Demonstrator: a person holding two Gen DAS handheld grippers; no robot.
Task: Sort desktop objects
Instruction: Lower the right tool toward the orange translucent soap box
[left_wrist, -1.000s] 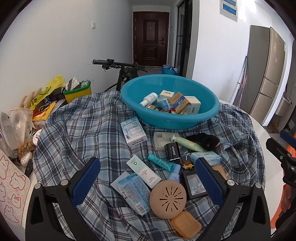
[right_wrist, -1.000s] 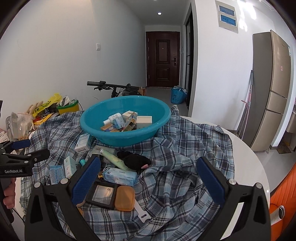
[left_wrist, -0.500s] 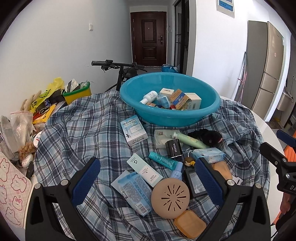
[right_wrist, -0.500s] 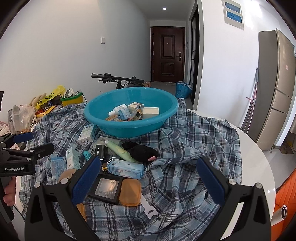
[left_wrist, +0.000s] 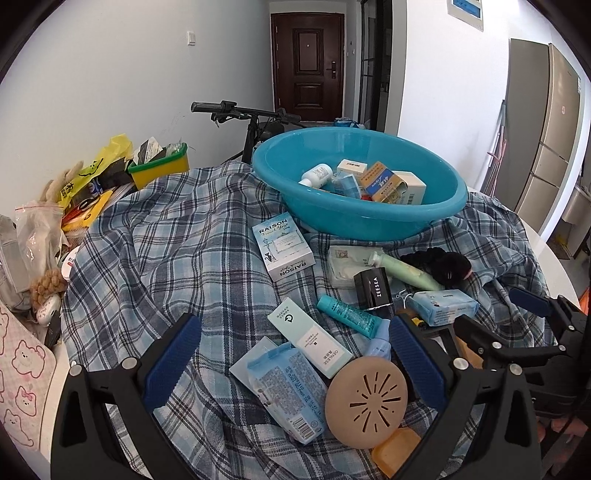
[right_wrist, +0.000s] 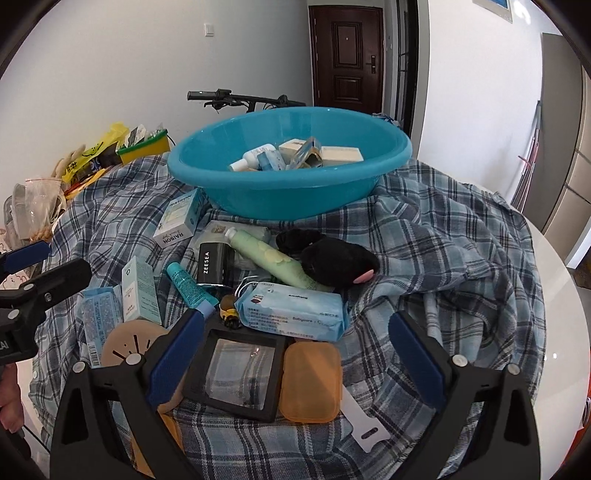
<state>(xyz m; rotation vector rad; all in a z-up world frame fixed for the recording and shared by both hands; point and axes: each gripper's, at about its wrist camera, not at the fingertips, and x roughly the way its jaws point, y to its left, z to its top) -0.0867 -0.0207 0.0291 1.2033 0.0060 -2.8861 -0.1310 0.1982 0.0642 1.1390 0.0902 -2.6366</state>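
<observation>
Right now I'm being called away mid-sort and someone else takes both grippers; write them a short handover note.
Left gripper: jaws open, empty, over the round tan vented lid and pale blue packets.
Right gripper: jaws just closing slightly but wide, nothing gripped, around the black-framed square case and orange translucent soap case.
Done: a white bottle and several small boxes lie in the teal plastic basin.
Left: the items on the blue plaid cloth in front of the basin.

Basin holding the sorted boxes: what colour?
Plain turquoise-blue plastic basin, clearest in the right wrist view.
</observation>
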